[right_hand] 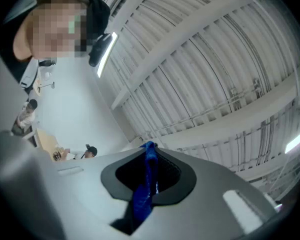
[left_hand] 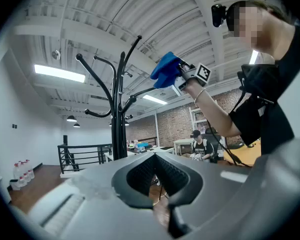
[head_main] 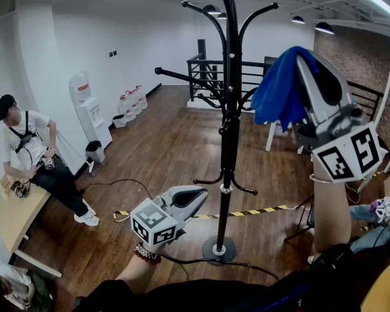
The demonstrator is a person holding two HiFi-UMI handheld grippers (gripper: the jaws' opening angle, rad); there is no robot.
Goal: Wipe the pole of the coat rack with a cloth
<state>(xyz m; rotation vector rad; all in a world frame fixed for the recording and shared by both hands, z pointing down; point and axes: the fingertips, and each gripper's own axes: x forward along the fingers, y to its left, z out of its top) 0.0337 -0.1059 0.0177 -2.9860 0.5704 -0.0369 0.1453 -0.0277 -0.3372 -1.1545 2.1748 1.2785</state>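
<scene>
- Two grippers are in view, one per hand. The right gripper [head_main: 303,58] is raised high and its jaws are clenched on a blue cloth [head_main: 276,90]; in the right gripper view a strip of the cloth [right_hand: 145,184] runs down between the pads.
- The left gripper [head_main: 196,196] is held low, near the foot of the pole. In its own view the jaws [left_hand: 155,157] are pressed together with nothing between them.
- The black coat rack [head_main: 229,142] stands upright on the wooden floor [head_main: 162,155], on a round base [head_main: 219,247], well away from the walls.
- The cloth hangs just right of the upper pole, apart from it. A curved hook arm [head_main: 247,98] reaches out between pole and cloth, and more hooks [head_main: 257,17] arch above.
- A dark cable [head_main: 244,265] lies on the floor along the near edge of the base. A strip of yellow-and-black tape [head_main: 260,210] crosses the floor behind the pole.
- At the left wall are a water dispenser [head_main: 88,109] and a row of water bottles [head_main: 130,101].
- A seated person [head_main: 32,149] is at the end of a light desk [head_main: 13,218].
- A black railing [head_main: 208,77] stands behind the rack, and a brick wall [head_main: 351,57] lies to the right.
</scene>
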